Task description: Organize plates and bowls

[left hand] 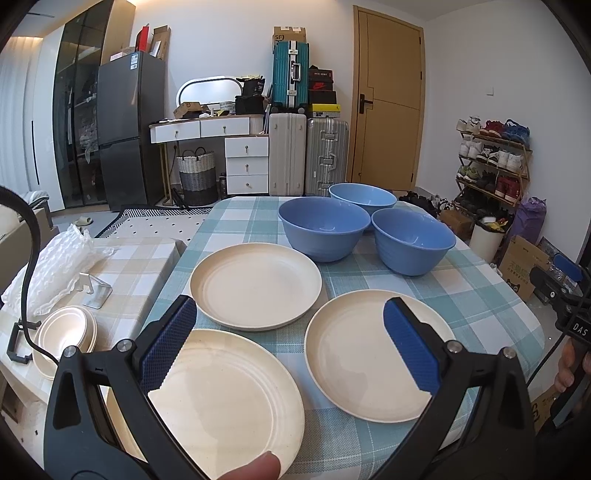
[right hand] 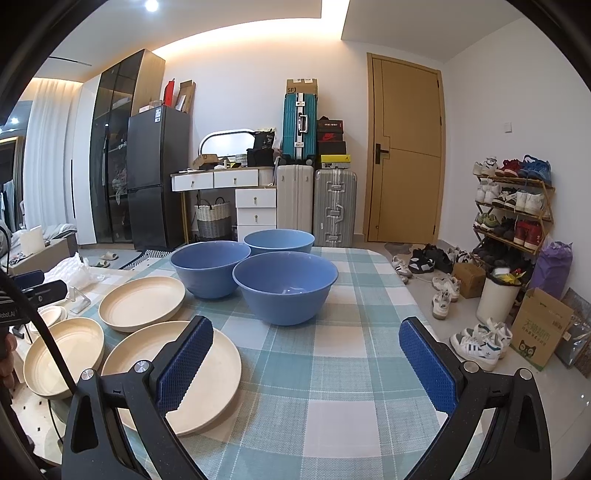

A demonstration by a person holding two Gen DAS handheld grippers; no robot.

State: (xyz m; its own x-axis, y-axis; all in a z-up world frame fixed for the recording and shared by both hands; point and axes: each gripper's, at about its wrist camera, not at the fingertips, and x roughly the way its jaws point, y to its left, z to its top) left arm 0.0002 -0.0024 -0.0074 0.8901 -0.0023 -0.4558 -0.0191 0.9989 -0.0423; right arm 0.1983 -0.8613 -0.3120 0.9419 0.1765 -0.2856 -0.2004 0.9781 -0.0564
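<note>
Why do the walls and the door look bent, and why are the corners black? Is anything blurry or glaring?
Left wrist view: the fisheye lens bows the door and leaves black corners; the cream plates look sharp, with a soft sheen only. Right wrist view: same bending; the ceiling light blows out white, yet the blue bowls and checked tablecloth stay crisp.

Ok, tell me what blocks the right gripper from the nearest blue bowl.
Nothing visible: the open right gripper faces the nearest blue bowl across bare checked tablecloth. The cream plate lies off to its left.
</note>
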